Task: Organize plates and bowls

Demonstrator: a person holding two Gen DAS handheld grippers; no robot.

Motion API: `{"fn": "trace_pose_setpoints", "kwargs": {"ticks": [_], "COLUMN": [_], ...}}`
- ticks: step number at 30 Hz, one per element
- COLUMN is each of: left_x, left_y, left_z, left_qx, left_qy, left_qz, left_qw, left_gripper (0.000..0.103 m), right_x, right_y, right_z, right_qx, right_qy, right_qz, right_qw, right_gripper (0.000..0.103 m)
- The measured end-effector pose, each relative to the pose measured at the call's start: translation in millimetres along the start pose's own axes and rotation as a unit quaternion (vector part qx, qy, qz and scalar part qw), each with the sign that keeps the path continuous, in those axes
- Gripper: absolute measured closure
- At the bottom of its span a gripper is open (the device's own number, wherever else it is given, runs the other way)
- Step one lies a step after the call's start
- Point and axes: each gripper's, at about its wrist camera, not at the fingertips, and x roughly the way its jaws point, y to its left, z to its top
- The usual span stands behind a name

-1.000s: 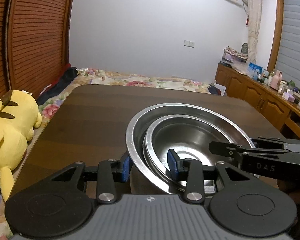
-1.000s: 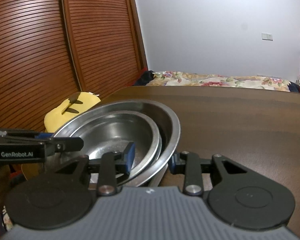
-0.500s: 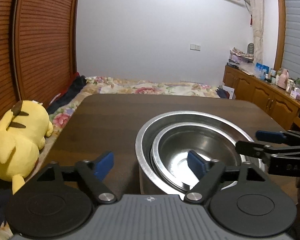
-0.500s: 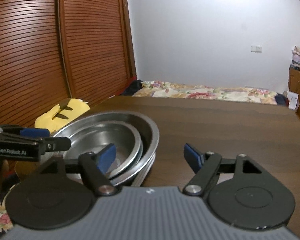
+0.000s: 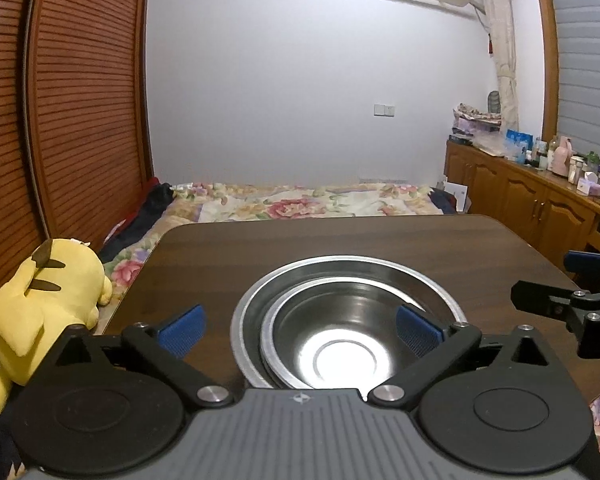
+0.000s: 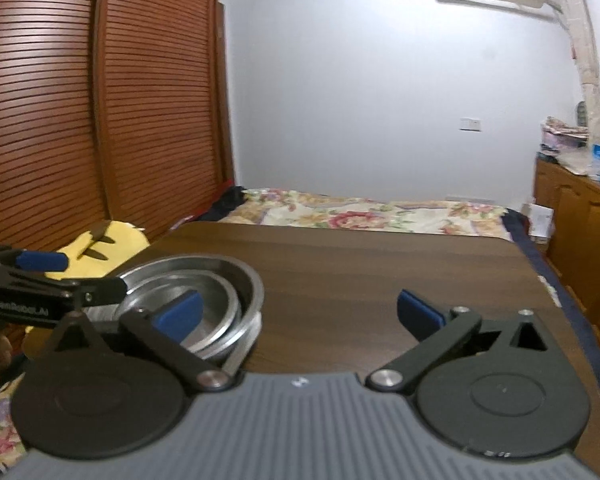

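On the table [image 5: 220, 256], at my twelve o'clock, the small bowl [image 5: 340, 344] sits nested in the big bowl [image 5: 248, 320], both my left gripper [image 5: 300, 330] and right gripper [image 6: 298, 314] spread empty, so stacking looks done.

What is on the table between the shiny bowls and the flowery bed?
Nothing: in the left wrist view, only bare brown table stretches from the stacked bowls to the bed.

Plush: yellow toy [image 5: 40, 304], left of counter [image 5: 340, 240]
Bed: floral cover [image 5: 300, 204]
Cabinets: cluttered top [image 5: 540, 200]
Doors: wooden louvred [image 6: 100, 100]
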Motion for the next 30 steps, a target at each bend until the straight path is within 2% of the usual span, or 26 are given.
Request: {"fn": "trace_pose_setpoints", "kwargs": {"ticks": [3, 12, 20, 30], "left_x": [0, -8, -16, -8], "left_y": [-6, -22, -29, -25], "left_z": [-1, -4, -13, -24], "left_qx": [0.005, 0.002, 0.006, 0.001], "left_qy": [0.008, -0.008, -0.009, 0.010], "left_qz": [0.003, -0.012, -0.012, 0.003], "left_qw": [1.0000, 0.9999, 0.9999, 0.9999], "left_gripper": [0.000, 0.000, 0.000, 0.000], "right_x": [-5, -15, -16, -15], "right_y": [0, -1, -2, -7], "right_z": [-1, -10, -19, -30], "right_qx": [0.000, 0.013, 0.018, 0.020], "right_qy": [0.004, 0.008, 0.016, 0.020], "right_qz": [-0.018, -0.056, -0.068, -0.083], "right_qw": [1.000, 0.998, 0.997, 0.996], "right_gripper": [0.000, 0.000, 0.000, 0.000]}}
